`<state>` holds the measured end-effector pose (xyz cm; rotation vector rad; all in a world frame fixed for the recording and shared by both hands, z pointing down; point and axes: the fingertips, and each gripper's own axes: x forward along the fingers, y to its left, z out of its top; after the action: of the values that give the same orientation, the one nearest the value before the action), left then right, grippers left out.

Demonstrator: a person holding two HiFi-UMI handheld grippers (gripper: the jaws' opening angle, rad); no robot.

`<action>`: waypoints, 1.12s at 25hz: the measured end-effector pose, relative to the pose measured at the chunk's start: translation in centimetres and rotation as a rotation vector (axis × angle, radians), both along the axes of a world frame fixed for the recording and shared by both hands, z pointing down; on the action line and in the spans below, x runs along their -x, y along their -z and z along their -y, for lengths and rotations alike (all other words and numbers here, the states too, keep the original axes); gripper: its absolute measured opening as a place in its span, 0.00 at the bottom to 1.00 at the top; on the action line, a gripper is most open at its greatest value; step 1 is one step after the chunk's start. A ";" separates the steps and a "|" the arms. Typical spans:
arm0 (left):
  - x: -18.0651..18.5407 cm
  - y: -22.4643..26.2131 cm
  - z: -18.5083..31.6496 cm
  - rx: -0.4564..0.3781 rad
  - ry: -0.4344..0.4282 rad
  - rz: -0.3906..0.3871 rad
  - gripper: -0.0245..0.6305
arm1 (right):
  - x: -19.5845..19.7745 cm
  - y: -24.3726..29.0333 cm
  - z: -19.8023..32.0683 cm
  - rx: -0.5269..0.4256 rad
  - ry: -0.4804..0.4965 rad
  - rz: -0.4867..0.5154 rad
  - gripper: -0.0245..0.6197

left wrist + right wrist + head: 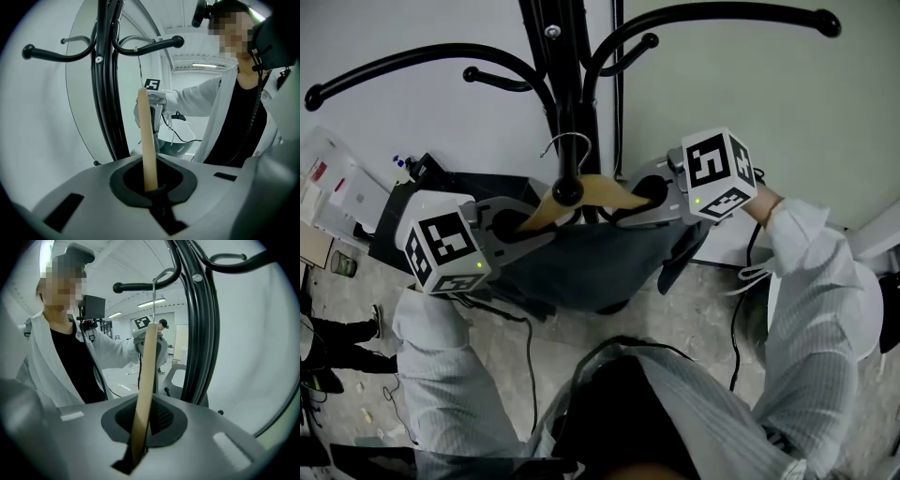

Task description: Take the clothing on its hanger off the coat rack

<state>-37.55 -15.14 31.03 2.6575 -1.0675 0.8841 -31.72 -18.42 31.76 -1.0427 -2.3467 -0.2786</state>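
A wooden hanger (605, 189) carries a dark grey garment (581, 262), and its wire hook (569, 142) sits beside the black coat rack pole (572, 56), over one curved arm. My left gripper (520, 225) is shut on the hanger's left end. My right gripper (649, 197) is shut on its right end. In the left gripper view the wooden bar (147, 140) rises out of the shut left gripper (154, 190), with the rack (110, 93) just behind. The right gripper view shows the bar (145, 390) pinched in the right gripper (138, 446), the rack (201, 333) to its right.
Long curved rack arms (722, 14) spread above both grippers. A white wall (750, 94) stands close behind the rack. Boxes and papers (337, 197) clutter the floor at left, and cables (530, 347) trail under the garment. A white rounded object (872, 309) sits at right.
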 end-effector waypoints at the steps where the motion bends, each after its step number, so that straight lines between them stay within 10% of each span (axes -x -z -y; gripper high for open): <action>1: 0.0 -0.1 0.0 0.000 0.002 0.007 0.06 | 0.0 -0.1 0.0 -0.009 0.003 0.000 0.05; 16: -4.7 5.3 -1.0 -0.119 -0.060 0.125 0.06 | -4.8 5.0 -1.1 -0.137 -0.047 0.066 0.04; 28: -16.8 2.7 0.6 -0.078 -0.345 0.082 0.06 | -17.2 2.7 -0.8 -0.161 -0.308 0.066 0.04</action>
<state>-20.75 -15.71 28.34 2.9483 -0.6787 1.0368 -14.50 -17.67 29.05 -0.5940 -2.4546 -0.3799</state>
